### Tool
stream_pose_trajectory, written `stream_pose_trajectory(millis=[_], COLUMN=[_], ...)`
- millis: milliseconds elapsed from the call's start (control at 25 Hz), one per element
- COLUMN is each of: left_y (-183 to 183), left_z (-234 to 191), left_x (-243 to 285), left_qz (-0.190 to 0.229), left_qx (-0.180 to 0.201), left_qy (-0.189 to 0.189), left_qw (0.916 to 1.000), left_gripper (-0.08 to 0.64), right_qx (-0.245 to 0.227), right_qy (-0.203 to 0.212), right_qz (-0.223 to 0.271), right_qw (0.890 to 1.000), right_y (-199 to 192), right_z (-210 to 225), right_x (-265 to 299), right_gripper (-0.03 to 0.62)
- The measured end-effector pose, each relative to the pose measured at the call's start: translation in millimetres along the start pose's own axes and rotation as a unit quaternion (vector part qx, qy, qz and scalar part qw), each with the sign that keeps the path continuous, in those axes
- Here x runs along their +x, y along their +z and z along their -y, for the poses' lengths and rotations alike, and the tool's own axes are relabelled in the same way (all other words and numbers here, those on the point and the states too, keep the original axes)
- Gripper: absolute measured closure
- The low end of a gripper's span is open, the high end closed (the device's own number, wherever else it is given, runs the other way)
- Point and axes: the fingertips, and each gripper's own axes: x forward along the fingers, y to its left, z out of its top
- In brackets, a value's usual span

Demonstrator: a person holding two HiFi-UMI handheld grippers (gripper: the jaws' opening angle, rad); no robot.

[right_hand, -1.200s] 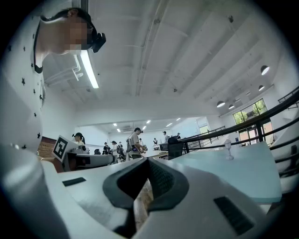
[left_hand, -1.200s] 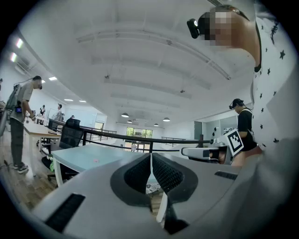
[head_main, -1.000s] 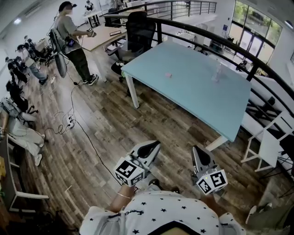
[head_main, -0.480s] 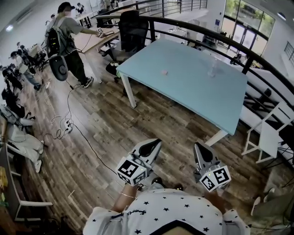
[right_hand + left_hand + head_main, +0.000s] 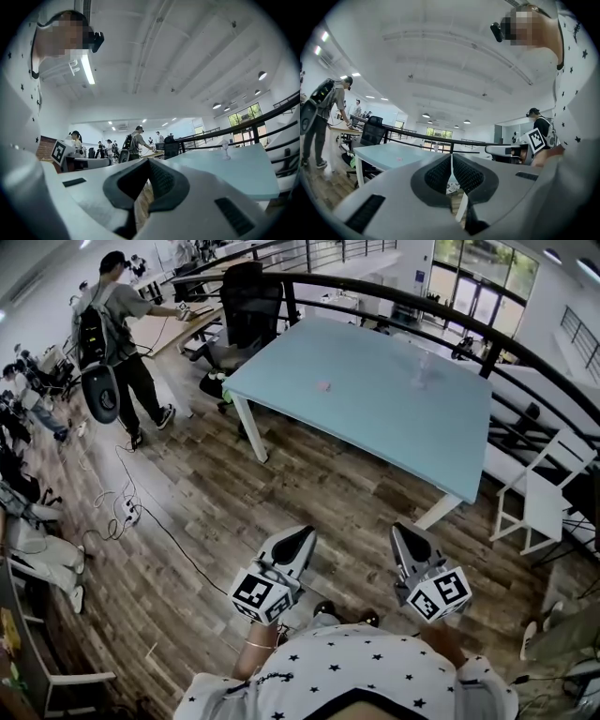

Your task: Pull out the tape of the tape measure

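Both grippers sit low in the head view, just in front of the person's star-print shirt (image 5: 347, 671), over the wooden floor (image 5: 216, 502) and well short of the table (image 5: 394, 442). The left gripper (image 5: 298, 542) has its fingers (image 5: 436, 176) pressed together with nothing between them. The right gripper (image 5: 410, 542) is the same: its fingers (image 5: 161, 180) meet and hold nothing. They are posed much as they were a second ago, side by side and pointing toward the table's near edge.

A small pink object (image 5: 323, 386) lies on the table, in from the left edge and toward the corner by the black office chair (image 5: 242, 306). It is too small to tell whether it is the tape measure. A clear stemmed thing (image 5: 424, 371) stands near the far right edge, beside the railing (image 5: 450, 324).

Compared with a second ago, the whole scene has slid left and up in the head view. The table's near corner now stands higher in the frame, and the pink object has shifted left with it. The person with the backpack (image 5: 112, 324) was leaning at the wooden desk (image 5: 178, 320) and is now mid-stride farther left.
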Motion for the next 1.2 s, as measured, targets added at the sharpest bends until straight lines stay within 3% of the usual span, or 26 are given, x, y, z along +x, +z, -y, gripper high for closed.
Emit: stream_pose_trajectory(millis=[640,1000,1200], left_y=[-4.6,-8.7,-12.9], left_z=[-40.3,-28.6,-40.0], left_x=[-28.1,-6.5,10.8], left_qz=[0.002,-0.002,-0.011], left_qx=[-0.001,0.005,0.005], left_qy=[-0.013,-0.047,-0.038], left_qw=[0.9999,0.9989,0.9992], left_gripper=[0.525,0.525,0.525], right_qx=[-0.009,-0.012,-0.008], right_qy=[-0.002,-0.018,-0.011], right_qz=[0.004,-0.001,-0.001], right_qw=[1.000,1.000,1.000], right_y=[-6.5,-9.2,-10.7], right_z=[-39.8,-28.9,-7.4], right_x=[33.7,29.3,46.4], right_gripper=[0.594,0.589,0.589])
